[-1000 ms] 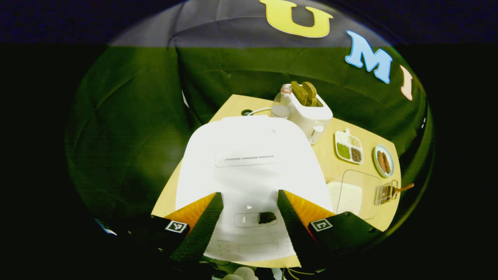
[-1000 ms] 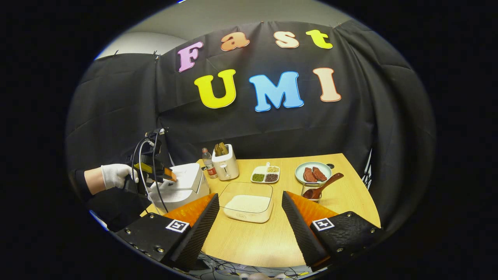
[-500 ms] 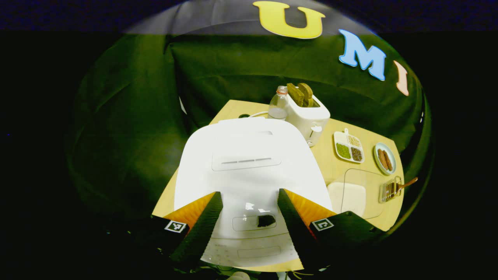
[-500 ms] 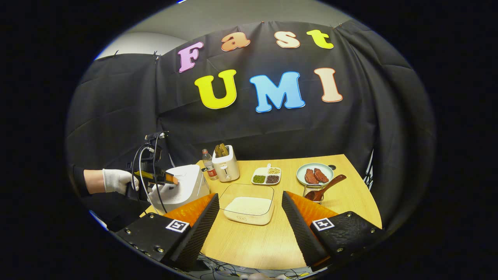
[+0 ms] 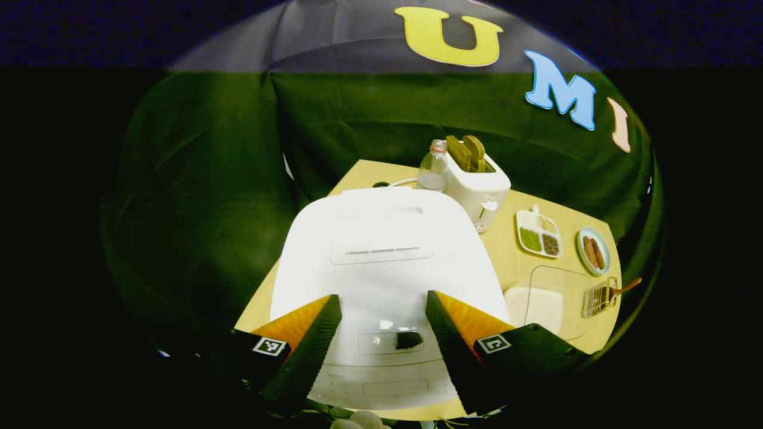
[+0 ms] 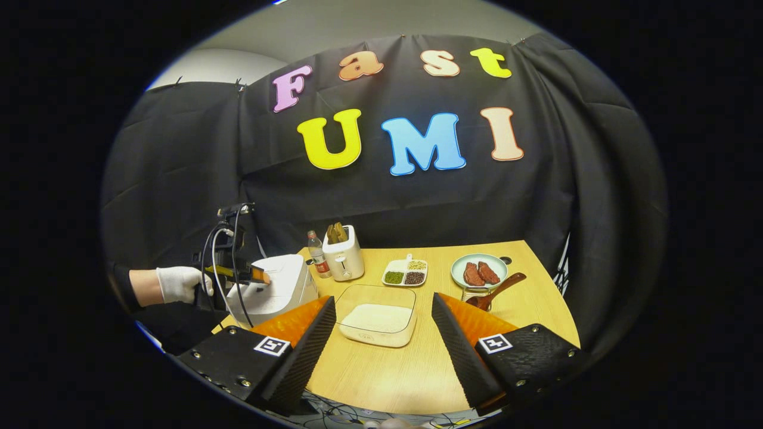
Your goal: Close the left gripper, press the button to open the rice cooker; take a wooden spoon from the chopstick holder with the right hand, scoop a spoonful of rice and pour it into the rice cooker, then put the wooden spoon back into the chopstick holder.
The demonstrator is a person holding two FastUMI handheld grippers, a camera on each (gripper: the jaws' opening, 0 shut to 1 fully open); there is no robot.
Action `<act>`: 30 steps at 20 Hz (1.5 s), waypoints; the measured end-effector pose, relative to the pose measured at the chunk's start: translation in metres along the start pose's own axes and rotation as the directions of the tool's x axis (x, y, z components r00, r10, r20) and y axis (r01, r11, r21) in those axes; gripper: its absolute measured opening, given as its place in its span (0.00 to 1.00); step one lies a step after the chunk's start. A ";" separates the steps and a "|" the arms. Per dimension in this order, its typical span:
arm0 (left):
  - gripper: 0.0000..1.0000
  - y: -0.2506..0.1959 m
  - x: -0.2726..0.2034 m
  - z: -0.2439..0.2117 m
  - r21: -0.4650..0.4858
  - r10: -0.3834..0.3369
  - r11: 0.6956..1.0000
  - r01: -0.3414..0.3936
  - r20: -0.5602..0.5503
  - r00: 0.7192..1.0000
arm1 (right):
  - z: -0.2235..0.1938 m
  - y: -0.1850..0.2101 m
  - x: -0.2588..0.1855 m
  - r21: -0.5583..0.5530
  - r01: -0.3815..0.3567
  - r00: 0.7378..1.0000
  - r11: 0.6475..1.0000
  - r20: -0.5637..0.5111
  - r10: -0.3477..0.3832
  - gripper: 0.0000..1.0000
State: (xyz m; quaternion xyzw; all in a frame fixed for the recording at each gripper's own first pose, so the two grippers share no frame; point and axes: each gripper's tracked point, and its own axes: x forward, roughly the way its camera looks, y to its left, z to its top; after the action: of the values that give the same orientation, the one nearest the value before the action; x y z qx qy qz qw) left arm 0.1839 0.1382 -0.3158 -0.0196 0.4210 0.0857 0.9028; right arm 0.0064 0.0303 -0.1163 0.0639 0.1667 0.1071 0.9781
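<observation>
— Since a moment ago, our left gripper (image 5: 378,333) has lifted a little off the rice cooker (image 5: 381,262); the lid is still down and we hang over its front button (image 5: 390,341), fingers spread wide, touching nothing.

— And from the right gripper view we see that left gripper (image 6: 259,276) held by a gloved hand (image 6: 179,283) above the cooker (image 6: 277,289) at the table's (image 6: 417,363) left edge.

— Our right gripper (image 6: 381,351) has hardly shifted. It hovers over the near edge of the table with fingers parted and empty.

— Just ahead of it sits the clear rice container (image 6: 377,316). The wooden spoon (image 6: 498,289) leans in the chopstick holder (image 6: 474,295) toward the right edge.

— Behind that is the plate (image 6: 480,271), then the divided dish (image 6: 405,274), the toaster (image 6: 341,259) and a bottle (image 6: 316,253) along the far edge.
</observation>
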 end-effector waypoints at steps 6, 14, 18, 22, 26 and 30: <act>1.00 -0.005 -0.081 0.080 0.076 0.027 0.996 -0.057 0.348 0.937 | 0.017 -0.006 -0.002 -0.007 0.023 0.997 1.000 0.067 -0.022 0.99; 0.98 -0.047 -0.233 0.111 0.054 -0.060 0.998 0.034 0.599 0.799 | 0.051 -0.023 -0.010 -0.003 0.085 0.981 0.996 0.175 -0.083 0.99; 0.97 -0.075 -0.288 0.096 0.066 -0.136 0.990 0.121 0.630 0.764 | 0.063 -0.031 -0.014 0.000 0.116 0.971 0.993 0.212 -0.114 0.99; 0.99 -0.090 -0.328 0.082 0.088 -0.183 0.982 0.168 0.662 0.727 | 0.078 -0.037 -0.025 0.003 0.151 0.954 0.989 0.262 -0.146 1.00; 1.00 -0.090 -0.354 0.067 0.093 -0.179 0.983 0.160 0.686 0.705 | 0.095 -0.038 -0.036 -0.003 0.177 0.931 0.984 0.325 -0.167 0.99; 1.00 -0.094 -0.367 0.066 0.121 -0.187 0.982 0.145 0.719 0.669 | 0.101 -0.035 -0.037 -0.008 0.174 0.928 0.985 0.335 -0.162 0.99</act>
State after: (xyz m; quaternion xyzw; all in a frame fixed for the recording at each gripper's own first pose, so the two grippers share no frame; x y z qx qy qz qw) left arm 0.0190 0.0024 0.0034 0.0020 0.0272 -0.0072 0.9996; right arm 0.0131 -0.0210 -0.0155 0.0483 0.0018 0.0136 0.9987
